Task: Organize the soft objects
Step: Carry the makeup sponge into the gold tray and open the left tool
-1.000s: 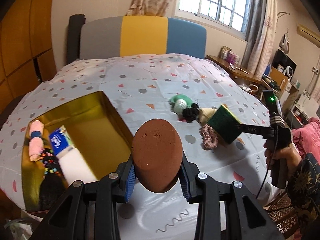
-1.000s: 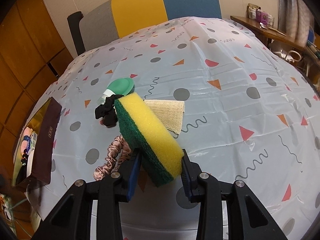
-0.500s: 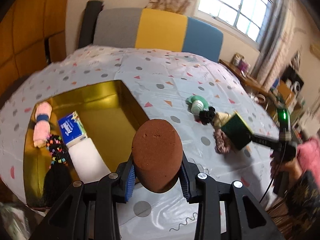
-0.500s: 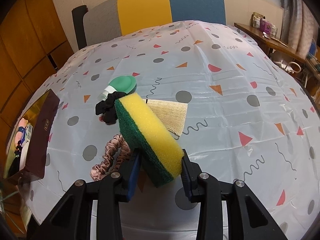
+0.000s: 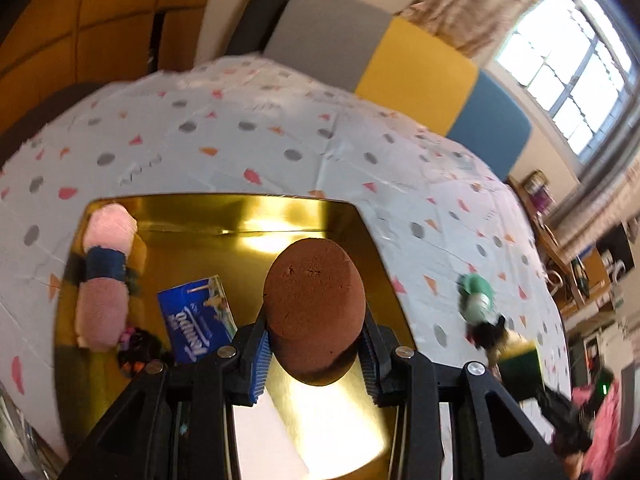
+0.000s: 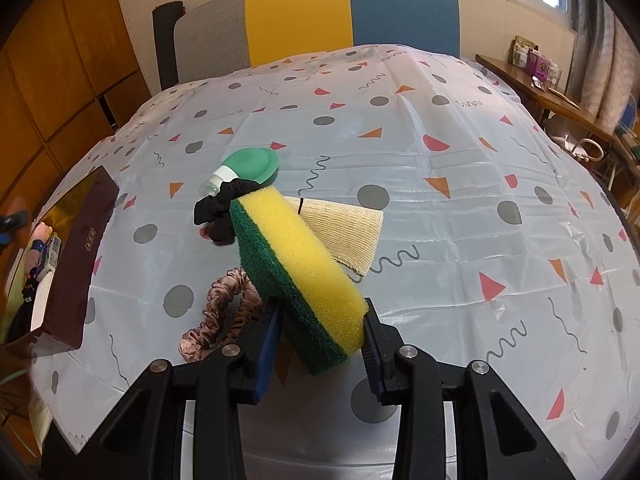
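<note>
a bed covered with a pale sheet (image 6: 440, 208) printed with dots, triangles and squiggles fills both views, with a grey, yellow and blue headboard (image 6: 320, 12) behind it and a window beyond. a gold-lined box (image 5: 224, 216) sits open on the sheet. a second ago the left gripper (image 5: 314, 354) hung over the sheet just beside the box, with the box off to its left; now it has swung across so the box lies straight under it, and the view has rolled so the headboard tilts. its jaws are clamped on a brown oval sponge (image 5: 314, 312), same as before, which now hangs above the gold floor of the box. inside the box, a pink rolled cloth with a blue band (image 5: 105, 276) lies along the left wall, a blue tissue pack (image 5: 196, 320) sits near the middle, and a dark beaded hair tie (image 5: 136, 346) lies between them toward the near side. the right gripper (image 6: 318, 344) has barely shifted: its jaws stay pressed on a yellow and green sponge (image 6: 296, 268), held tilted above the sheet well to the right of the box. under and behind that sponge, apart from the box, lie a pink scrunchie (image 6: 220, 312), a black scrunchie (image 6: 220, 212), a green squeeze bottle (image 6: 244, 168) and a folded beige cloth (image 6: 344, 236).
</note>
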{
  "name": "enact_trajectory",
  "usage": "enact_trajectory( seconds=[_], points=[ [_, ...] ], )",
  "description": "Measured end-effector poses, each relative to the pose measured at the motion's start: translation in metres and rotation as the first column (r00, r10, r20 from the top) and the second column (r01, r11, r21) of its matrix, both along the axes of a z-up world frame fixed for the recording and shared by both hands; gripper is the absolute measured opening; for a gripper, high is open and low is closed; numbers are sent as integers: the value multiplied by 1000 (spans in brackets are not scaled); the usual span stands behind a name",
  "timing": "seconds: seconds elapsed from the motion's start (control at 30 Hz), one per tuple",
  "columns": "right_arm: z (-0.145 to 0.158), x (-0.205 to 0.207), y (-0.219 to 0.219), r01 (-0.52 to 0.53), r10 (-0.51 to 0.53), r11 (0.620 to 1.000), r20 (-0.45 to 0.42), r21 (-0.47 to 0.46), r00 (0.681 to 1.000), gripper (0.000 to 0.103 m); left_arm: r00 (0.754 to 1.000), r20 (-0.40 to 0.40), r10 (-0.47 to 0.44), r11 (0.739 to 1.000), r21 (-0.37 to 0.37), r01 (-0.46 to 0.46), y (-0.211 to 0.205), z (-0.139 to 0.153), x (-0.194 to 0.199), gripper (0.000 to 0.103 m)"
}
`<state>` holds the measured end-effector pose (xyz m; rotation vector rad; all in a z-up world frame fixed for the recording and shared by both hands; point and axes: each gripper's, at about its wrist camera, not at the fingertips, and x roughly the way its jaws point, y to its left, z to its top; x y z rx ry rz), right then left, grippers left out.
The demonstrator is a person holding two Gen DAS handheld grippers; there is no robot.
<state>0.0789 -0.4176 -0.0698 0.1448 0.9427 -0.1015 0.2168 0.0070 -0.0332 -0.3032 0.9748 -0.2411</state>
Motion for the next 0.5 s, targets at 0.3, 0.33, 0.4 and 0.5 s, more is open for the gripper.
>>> enact_trajectory(
  seconds=[0.3, 0.33, 0.4, 0.5],
  points=[
    [0, 0, 1, 0, 0, 1000, 0, 0, 1000, 38, 993, -111, 32, 994, 109, -20, -12, -49, 45, 43],
    [0, 0, 1, -1, 1, 1000, 0, 0, 1000, 38, 993, -115, 33, 992, 128, -18, -13, -52, 46, 45],
    [-1, 0, 1, -4, 4, 1000, -1, -5, 1000, 38, 991, -123, 43, 988, 155, -23, -13, -56, 48, 45],
    [-1, 1, 2, -5, 5, 1000, -1, -11, 1000, 38, 994, -104, 43, 987, 157, -26, -10, -53, 44, 52]
  ],
)
